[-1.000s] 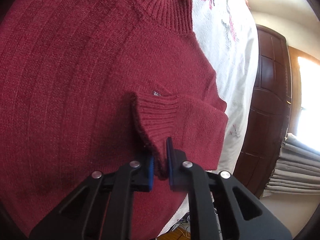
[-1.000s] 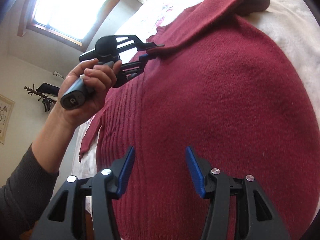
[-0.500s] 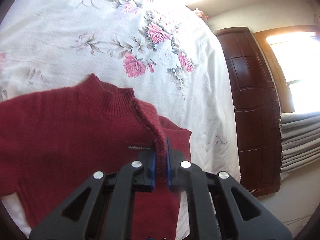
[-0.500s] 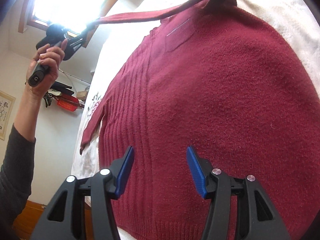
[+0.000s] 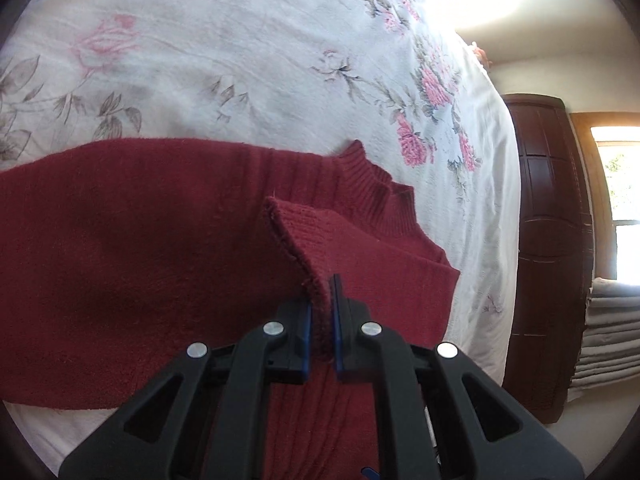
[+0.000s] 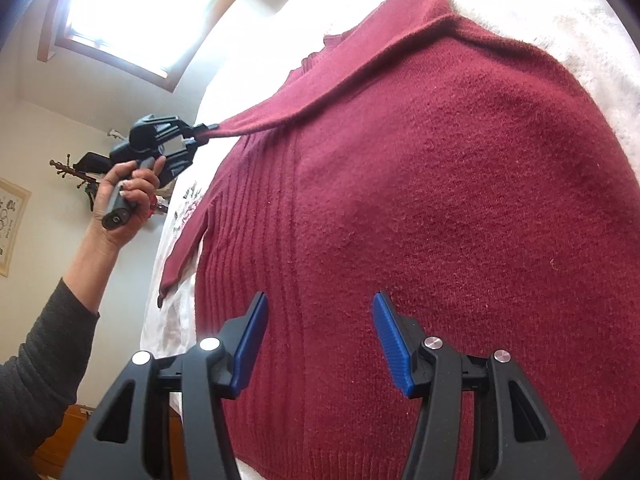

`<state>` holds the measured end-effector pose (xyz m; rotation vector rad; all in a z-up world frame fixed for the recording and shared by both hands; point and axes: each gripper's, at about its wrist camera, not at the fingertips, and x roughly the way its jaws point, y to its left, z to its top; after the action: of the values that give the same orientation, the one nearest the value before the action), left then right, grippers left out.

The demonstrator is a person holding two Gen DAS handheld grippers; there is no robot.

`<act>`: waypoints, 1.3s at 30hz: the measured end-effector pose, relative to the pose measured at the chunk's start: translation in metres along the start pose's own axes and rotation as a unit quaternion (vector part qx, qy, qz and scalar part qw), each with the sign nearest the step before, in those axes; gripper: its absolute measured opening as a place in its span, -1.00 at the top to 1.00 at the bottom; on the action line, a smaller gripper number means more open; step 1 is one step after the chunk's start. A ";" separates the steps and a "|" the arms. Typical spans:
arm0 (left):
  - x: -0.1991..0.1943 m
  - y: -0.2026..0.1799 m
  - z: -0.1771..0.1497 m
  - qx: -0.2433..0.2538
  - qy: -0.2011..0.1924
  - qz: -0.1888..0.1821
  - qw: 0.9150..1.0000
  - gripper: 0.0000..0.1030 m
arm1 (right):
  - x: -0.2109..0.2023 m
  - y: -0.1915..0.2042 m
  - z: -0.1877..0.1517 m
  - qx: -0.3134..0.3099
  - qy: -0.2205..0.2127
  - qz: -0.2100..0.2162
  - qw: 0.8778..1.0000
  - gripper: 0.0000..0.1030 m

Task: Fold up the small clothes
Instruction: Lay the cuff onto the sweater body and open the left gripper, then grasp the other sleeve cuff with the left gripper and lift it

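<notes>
A dark red knitted sweater (image 6: 440,200) lies spread on the bed, its ribbed collar (image 5: 376,196) toward the far side. My left gripper (image 5: 322,320) is shut on the cuff (image 5: 304,236) of one sleeve. The right wrist view shows that left gripper (image 6: 200,134) in a hand, holding the sleeve (image 6: 340,80) stretched across the sweater's upper part, above the body. My right gripper (image 6: 320,340) hovers open just over the lower body of the sweater with nothing between its blue pads. The other sleeve (image 6: 188,240) lies at the sweater's left side.
The bed has a white cover with pink flowers (image 5: 280,60). A dark wooden wardrobe (image 5: 548,240) and stacked grey fabric (image 5: 608,340) stand beyond the bed's right edge. A bright window (image 6: 152,12) and a coat rack (image 6: 76,176) are on the far wall.
My left gripper lifted the sleeve cuff off the sweater, raised it high, then brought it lower across the chest toward the left. My right gripper stayed open over the hem.
</notes>
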<state>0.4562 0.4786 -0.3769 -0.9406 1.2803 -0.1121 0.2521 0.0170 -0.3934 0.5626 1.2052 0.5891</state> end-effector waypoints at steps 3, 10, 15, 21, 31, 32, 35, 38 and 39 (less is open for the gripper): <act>0.013 0.021 -0.002 -0.015 0.012 0.024 1.000 0.86 | -0.003 -0.003 0.000 0.003 0.002 -0.001 1.000 -0.08; -0.023 0.004 -0.009 -0.006 -0.075 0.054 0.996 0.23 | -0.009 0.002 0.003 -0.002 -0.007 0.003 1.000 -0.08; 0.009 -0.012 -0.010 0.004 -0.037 0.006 0.999 -0.23 | -0.004 0.009 0.002 -0.001 -0.003 0.006 1.000 -0.08; 0.034 0.022 -0.012 -0.039 -0.028 0.019 0.999 0.10 | -0.009 0.017 0.002 -0.004 0.000 0.003 1.000 -0.08; -0.087 0.083 -0.039 -0.091 -0.123 -0.027 0.988 -0.49 | -0.022 0.049 0.005 -0.033 -0.008 0.001 0.999 -0.22; -0.106 0.097 -0.044 -0.102 -0.138 -0.027 0.985 -0.57 | -0.022 0.053 0.004 -0.037 -0.006 0.002 0.999 -0.22; -0.166 0.148 -0.069 -0.134 -0.187 0.002 0.973 -0.64 | -0.022 0.063 0.001 -0.046 -0.002 0.003 0.999 -0.23; -0.220 0.207 -0.097 -0.178 -0.229 0.028 0.957 -0.64 | -0.019 0.068 -0.001 -0.047 0.003 0.005 0.999 -0.25; -0.236 0.228 -0.108 -0.197 -0.241 0.027 0.950 -0.64 | -0.017 0.070 -0.001 -0.048 0.005 0.006 0.999 -0.25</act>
<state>0.1915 0.6977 -0.3436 -1.1835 0.8811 0.4105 0.2385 0.0565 -0.3342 0.4862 1.1770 0.6579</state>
